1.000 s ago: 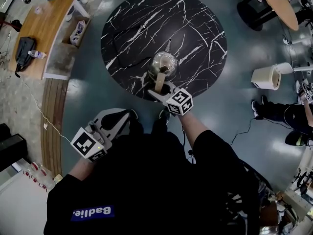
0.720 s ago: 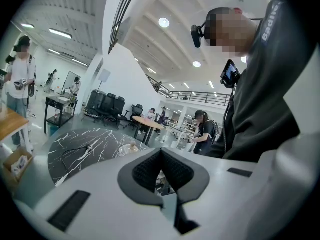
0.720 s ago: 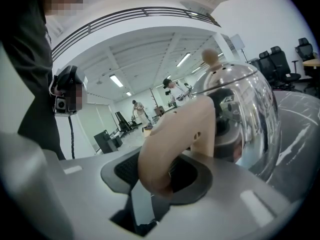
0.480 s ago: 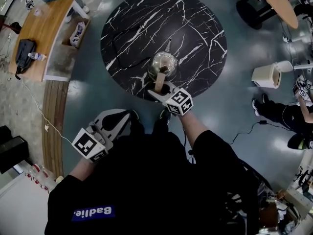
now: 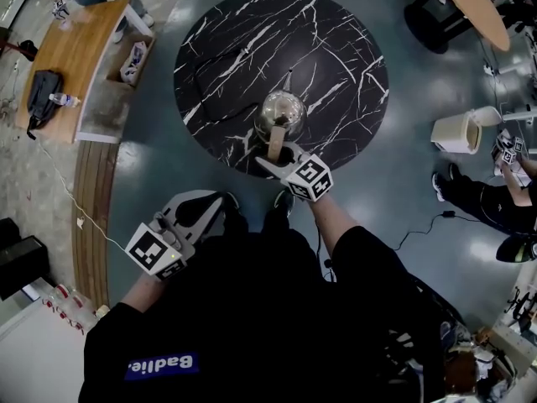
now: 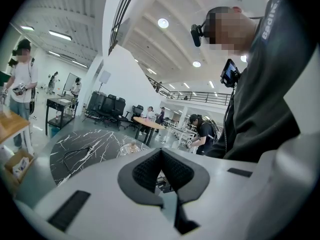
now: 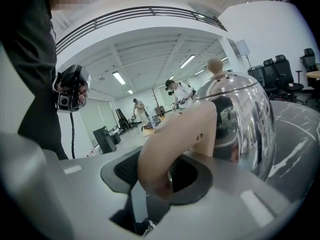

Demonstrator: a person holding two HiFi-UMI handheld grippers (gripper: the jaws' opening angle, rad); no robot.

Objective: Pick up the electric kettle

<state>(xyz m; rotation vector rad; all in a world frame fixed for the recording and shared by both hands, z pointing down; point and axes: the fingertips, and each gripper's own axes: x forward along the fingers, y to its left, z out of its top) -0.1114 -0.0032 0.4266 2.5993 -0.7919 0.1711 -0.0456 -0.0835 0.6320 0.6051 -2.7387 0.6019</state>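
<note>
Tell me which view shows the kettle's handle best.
The right gripper view: the beige handle fills the middle, clamped by the right gripper. The head view shows it small, from above; the left gripper view shows only a sliver of the kettle, with no handle discernible.

The head view looks steeply down from high above onto the table [image 5: 235, 49] and the floor [image 5: 419, 183], with both grippers below it. The left gripper [image 5: 220, 201] view faces almost level across the room, the table lying far ahead. The right gripper [image 5: 281, 154] view sits tight against the kettle [image 7: 245, 119]. The head and right gripper views share the kettle. The head and left gripper views share the table.
</note>
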